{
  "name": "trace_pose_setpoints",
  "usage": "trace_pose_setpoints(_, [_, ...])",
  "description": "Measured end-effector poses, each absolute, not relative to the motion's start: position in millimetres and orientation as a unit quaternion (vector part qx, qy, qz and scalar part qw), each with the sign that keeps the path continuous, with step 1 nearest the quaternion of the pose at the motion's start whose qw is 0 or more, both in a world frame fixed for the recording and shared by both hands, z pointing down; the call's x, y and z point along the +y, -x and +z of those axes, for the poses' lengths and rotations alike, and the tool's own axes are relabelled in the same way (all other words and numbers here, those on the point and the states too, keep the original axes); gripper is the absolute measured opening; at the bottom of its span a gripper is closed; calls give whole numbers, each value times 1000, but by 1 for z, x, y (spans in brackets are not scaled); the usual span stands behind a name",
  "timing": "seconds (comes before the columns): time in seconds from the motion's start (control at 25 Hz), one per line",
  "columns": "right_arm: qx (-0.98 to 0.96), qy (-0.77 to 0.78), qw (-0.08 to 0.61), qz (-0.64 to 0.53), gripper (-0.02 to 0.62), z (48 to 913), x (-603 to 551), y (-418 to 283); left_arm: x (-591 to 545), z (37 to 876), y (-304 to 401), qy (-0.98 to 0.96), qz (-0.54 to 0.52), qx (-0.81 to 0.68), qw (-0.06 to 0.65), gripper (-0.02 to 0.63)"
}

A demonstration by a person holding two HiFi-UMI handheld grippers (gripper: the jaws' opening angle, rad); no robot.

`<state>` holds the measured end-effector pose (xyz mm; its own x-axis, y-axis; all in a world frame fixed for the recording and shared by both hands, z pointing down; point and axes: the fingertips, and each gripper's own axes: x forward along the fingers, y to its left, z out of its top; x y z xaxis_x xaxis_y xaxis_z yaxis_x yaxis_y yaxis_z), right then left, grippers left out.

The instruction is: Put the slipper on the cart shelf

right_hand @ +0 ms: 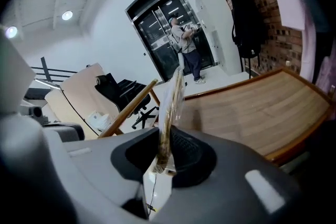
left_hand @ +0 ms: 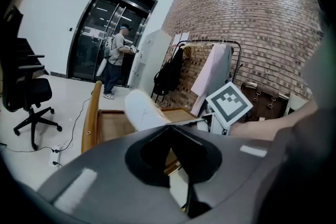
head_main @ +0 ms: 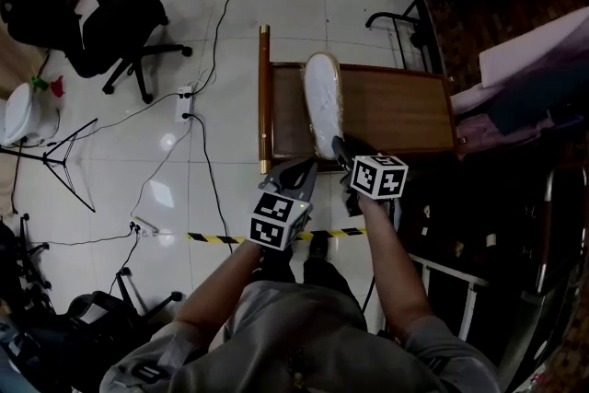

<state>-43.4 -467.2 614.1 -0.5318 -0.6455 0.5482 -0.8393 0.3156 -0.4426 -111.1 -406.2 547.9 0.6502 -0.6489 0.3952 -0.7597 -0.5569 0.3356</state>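
Observation:
A white slipper (head_main: 322,97) in a clear wrapper lies lengthwise on the wooden cart shelf (head_main: 396,110), toe pointing away from me. My right gripper (head_main: 339,145) is at its near end, shut on the slipper's thin edge (right_hand: 170,107), which stands upright between the pads over the shelf (right_hand: 252,113). My left gripper (head_main: 299,170) hovers just left of it at the shelf's near edge, jaws shut with nothing in them. The left gripper view shows the slipper (left_hand: 142,110) resting on the shelf (left_hand: 113,126) beyond that gripper's tip (left_hand: 170,127).
A round wooden rail (head_main: 264,97) runs along the shelf's left side. A black office chair (head_main: 124,32), cables and a power strip (head_main: 184,103) lie on the floor to the left. Yellow-black tape (head_main: 221,237) crosses near my feet. A clothes rack (head_main: 414,14) stands behind the cart. A person (left_hand: 116,57) stands by the doors.

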Motion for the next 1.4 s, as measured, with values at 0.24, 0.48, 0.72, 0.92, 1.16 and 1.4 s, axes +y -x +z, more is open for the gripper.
trace_pose_setpoints(0.24, [-780,-525,99,326,57,566,-439,-9,-412,532,71,-905,111,-343,227,8])
trace_pose_setpoints(0.48, [-735,-606,58,298,57,529,-382,-79,-402,520,8,-936,114,-261,208,8])
trace_pose_setpoints(0.72, [-700,-656,41,280,57,512,-301,-127,-355,510,-51,-953,127,-190,197,8])
trace_pose_setpoints(0.92, [-660,-699,17,274,57,508,-212,-163,-282,510,-99,-964,149,-125,182,8])
trace_pose_setpoints(1.16, [-630,-726,6,276,57,509,-94,-174,-179,506,-125,-970,162,-75,167,8])
trace_pose_setpoints(1.4, [-584,-761,-7,282,57,512,23,-181,-67,507,-150,-971,178,-7,157,8])
